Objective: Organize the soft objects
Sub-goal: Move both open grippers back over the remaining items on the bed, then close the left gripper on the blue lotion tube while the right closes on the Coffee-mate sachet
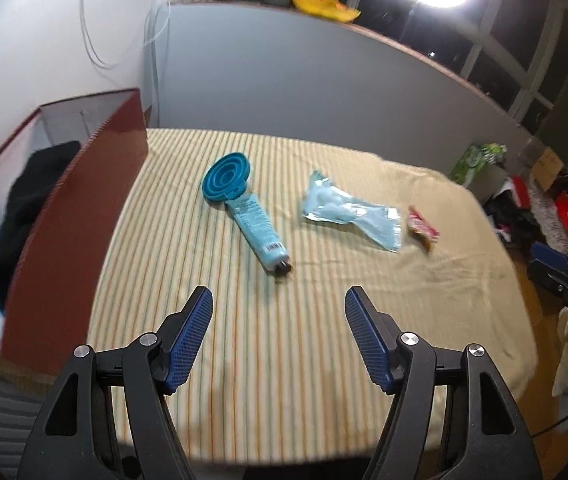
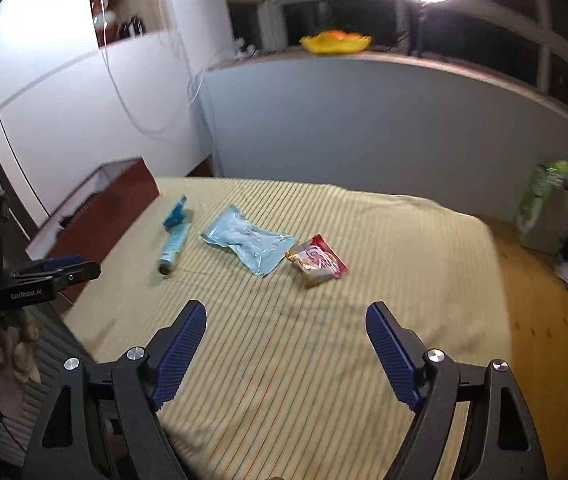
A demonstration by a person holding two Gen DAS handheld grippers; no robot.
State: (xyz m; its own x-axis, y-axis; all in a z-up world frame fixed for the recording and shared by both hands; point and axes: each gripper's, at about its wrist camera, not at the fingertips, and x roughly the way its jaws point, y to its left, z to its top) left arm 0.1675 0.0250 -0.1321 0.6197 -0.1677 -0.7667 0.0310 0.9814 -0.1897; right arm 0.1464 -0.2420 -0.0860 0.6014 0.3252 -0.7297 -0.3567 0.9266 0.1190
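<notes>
striped bedcover, one funnel, one tube, two packets

Tube left of pouch

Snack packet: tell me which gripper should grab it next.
Probably right. The snack packet lies nearer the open right gripper; the left gripper faces the tube instead.

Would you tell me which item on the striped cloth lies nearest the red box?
The teal collapsible funnel: it lies closest to the red box, ahead of the tube, blue packet and snack packet.
</notes>
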